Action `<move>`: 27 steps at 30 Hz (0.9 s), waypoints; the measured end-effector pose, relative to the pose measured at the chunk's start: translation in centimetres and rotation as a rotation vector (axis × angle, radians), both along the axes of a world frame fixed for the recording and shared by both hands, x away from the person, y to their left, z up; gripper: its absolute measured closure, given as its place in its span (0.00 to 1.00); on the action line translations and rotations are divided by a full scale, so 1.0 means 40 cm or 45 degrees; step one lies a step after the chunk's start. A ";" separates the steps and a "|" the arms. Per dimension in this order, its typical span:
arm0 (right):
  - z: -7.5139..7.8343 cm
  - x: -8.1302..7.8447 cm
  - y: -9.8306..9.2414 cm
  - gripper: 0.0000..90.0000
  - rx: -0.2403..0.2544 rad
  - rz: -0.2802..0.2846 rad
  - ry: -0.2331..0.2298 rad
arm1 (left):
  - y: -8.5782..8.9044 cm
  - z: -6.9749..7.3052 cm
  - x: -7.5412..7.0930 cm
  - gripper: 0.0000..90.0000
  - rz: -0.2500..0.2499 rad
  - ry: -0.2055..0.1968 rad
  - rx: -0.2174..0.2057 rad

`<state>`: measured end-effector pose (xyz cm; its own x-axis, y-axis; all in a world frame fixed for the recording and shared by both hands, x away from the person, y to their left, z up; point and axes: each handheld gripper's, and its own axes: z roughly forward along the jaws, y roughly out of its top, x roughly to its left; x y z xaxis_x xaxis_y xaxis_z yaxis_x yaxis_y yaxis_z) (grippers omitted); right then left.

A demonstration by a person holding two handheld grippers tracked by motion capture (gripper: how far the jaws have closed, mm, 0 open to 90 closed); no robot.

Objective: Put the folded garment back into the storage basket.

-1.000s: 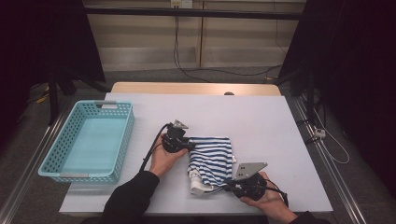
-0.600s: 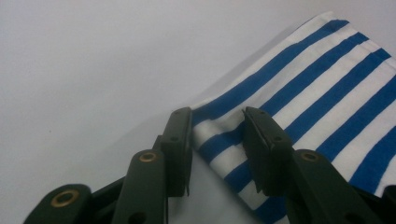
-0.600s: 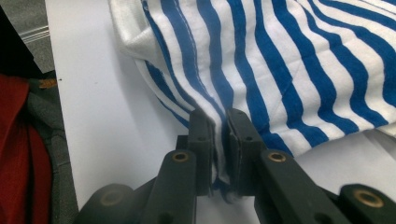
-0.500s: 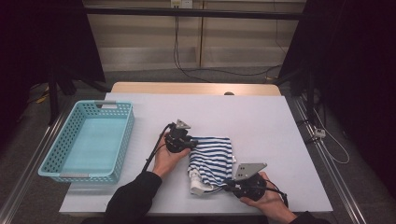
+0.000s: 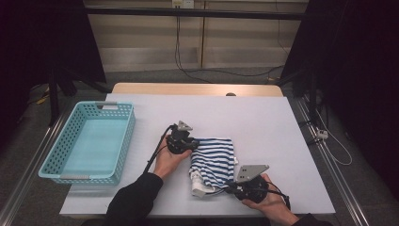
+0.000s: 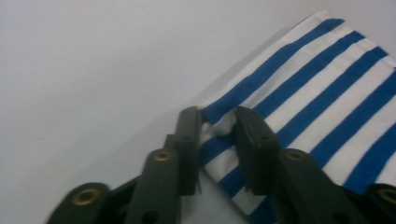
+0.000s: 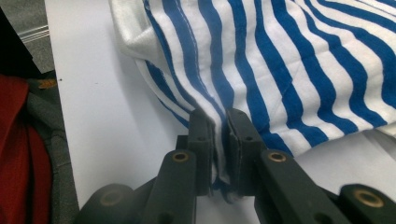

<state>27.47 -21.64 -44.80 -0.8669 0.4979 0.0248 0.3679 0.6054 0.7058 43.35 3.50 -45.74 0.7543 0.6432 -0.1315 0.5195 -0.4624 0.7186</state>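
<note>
- My left gripper (image 6: pixel 218 123): jaws have just been closing on a corner of the striped cloth (image 6: pixel 322 98); a fold of the fabric bunches between the pads, which now pinch it.
- My right gripper (image 7: pixel 220 122): clenched on the near edge of the cloth, a thin fold of blue-and-white fabric pressed between the pads.
- Striped cloth, seen from the high view (image 5: pixel 212 160): lies folded on the white table (image 5: pixel 263 122), toward the near edge and a little right of the middle; the left gripper (image 5: pixel 188 141) is at its far left corner, the right gripper (image 5: pixel 230 188) at its near right corner.
- Turquoise basket (image 5: pixel 124 141): stands at the left edge of the table, well apart from the cloth, with nothing between them.
- Hard to make out: a white lump at the cloth's near left corner, partly rolled under; the right gripper's jaws are covered from above by its grey plate (image 5: pixel 251 171).
</note>
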 end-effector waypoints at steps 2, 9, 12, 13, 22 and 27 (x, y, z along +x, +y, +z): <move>0.000 -0.001 0.002 0.91 -0.002 0.003 -0.004 | -0.001 -0.002 0.001 0.86 0.004 0.027 -0.026; 0.001 -0.003 0.003 0.92 0.017 0.001 0.008 | -0.003 -0.001 0.002 0.92 -0.014 0.010 -0.039; 0.003 -0.005 0.006 0.92 0.028 0.011 0.004 | -0.004 -0.006 0.004 0.93 0.009 0.016 -0.088; 0.004 -0.007 0.006 0.93 0.046 0.003 0.016 | -0.002 -0.003 0.004 0.93 -0.005 0.010 -0.077; 0.016 -0.008 0.006 0.93 0.117 0.001 0.003 | 0.008 0.012 0.007 0.93 0.019 -0.005 -0.188; 0.029 -0.010 0.009 0.93 0.161 -0.007 -0.003 | 0.017 0.025 0.008 0.93 0.029 -0.021 -0.229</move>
<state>27.05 -21.28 -43.64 -0.8644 0.4955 0.0856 0.3690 0.5093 0.7775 43.66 4.17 -44.75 0.7428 0.6274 -0.2338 0.5158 -0.3136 0.7973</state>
